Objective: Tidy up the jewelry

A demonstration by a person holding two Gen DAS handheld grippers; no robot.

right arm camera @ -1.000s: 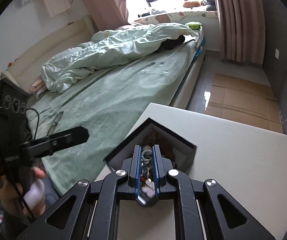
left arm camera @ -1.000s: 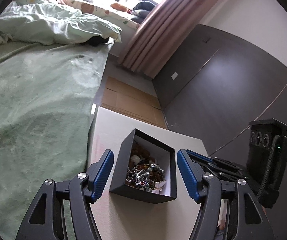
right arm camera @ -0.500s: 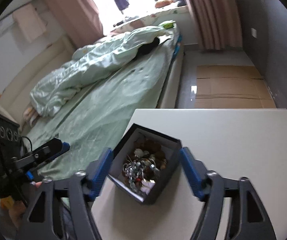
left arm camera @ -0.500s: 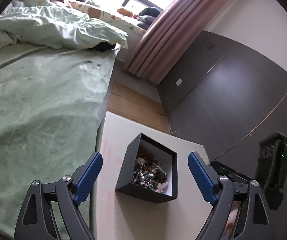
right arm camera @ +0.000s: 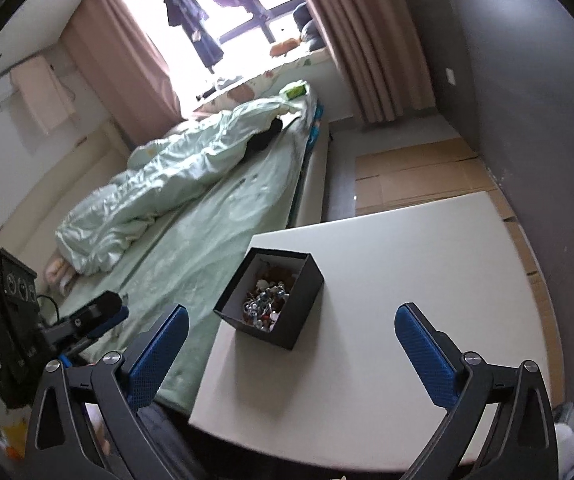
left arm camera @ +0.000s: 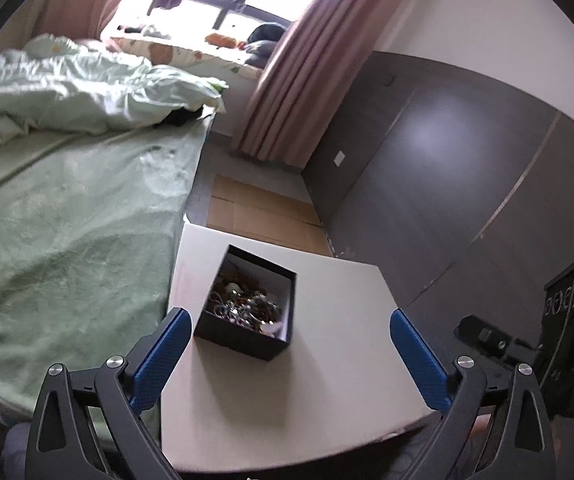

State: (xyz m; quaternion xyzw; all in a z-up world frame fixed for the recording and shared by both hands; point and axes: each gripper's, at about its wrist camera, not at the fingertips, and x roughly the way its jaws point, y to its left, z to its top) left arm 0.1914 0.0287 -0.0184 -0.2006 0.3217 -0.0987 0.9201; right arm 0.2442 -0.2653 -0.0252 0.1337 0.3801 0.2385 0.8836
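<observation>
Bedroom, daylight from a curtained window (right arm camera: 243, 12); green-sheeted bed (left arm camera: 67, 232) with a rumpled duvet, dark wall panels on the far side. White table (left arm camera: 327, 380) beside the bed edge, bearing a black open box (left arm camera: 247, 312) heaped with tangled jewelry (right arm camera: 265, 302). Box near the table's bed-side edge, upright, lid off.

Left gripper (left arm camera: 287, 356) angled down toward the table, behind the box and clear of it; jaws just been opening, now spread wide, nothing between the blue pads (left arm camera: 159, 356). Right gripper (right arm camera: 291, 356) likewise tilted down, back from the box, jaws just been opening to full spread, empty. Box beyond both sets of fingertips, touching neither. Each gripper's black body visible at the edge of the other's view.
</observation>
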